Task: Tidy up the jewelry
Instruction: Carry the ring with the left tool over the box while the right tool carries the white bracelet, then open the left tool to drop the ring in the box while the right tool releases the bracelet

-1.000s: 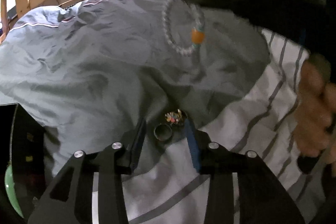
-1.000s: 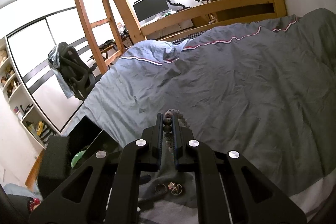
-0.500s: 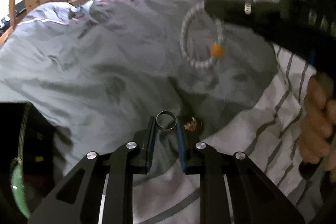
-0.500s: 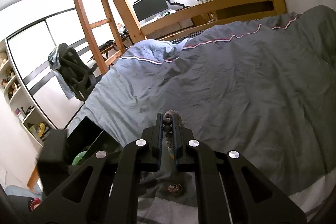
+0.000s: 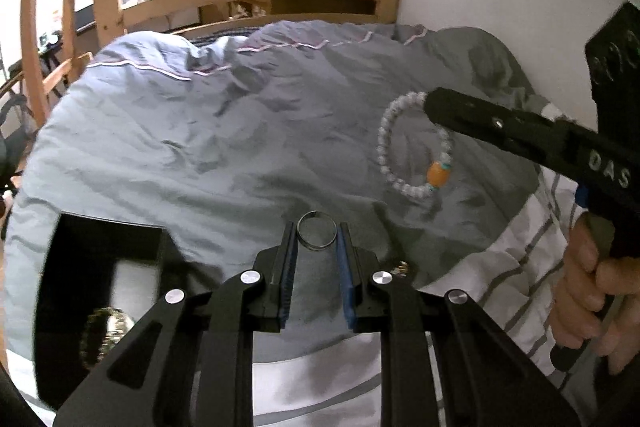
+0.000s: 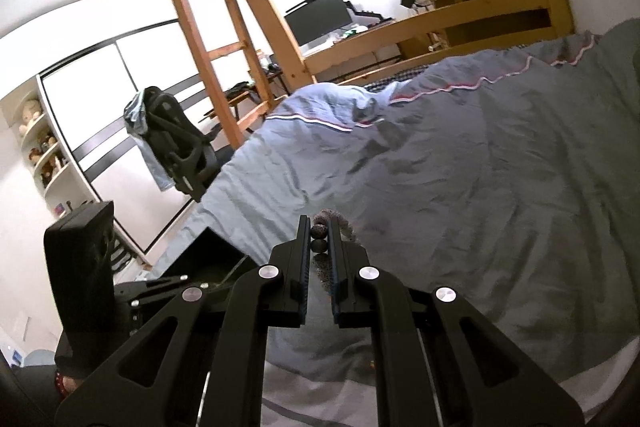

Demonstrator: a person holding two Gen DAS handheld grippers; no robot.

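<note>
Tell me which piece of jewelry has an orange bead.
The white beaded bracelet hanging from the right gripper. The plain metal ring in the left gripper has no beads, and the dark bracelet in the black box shows no orange.

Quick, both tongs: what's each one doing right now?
Left tongs: shut on the ring, lifted off the bed.
Right tongs: shut on the bead bracelet, which hangs free.
</note>
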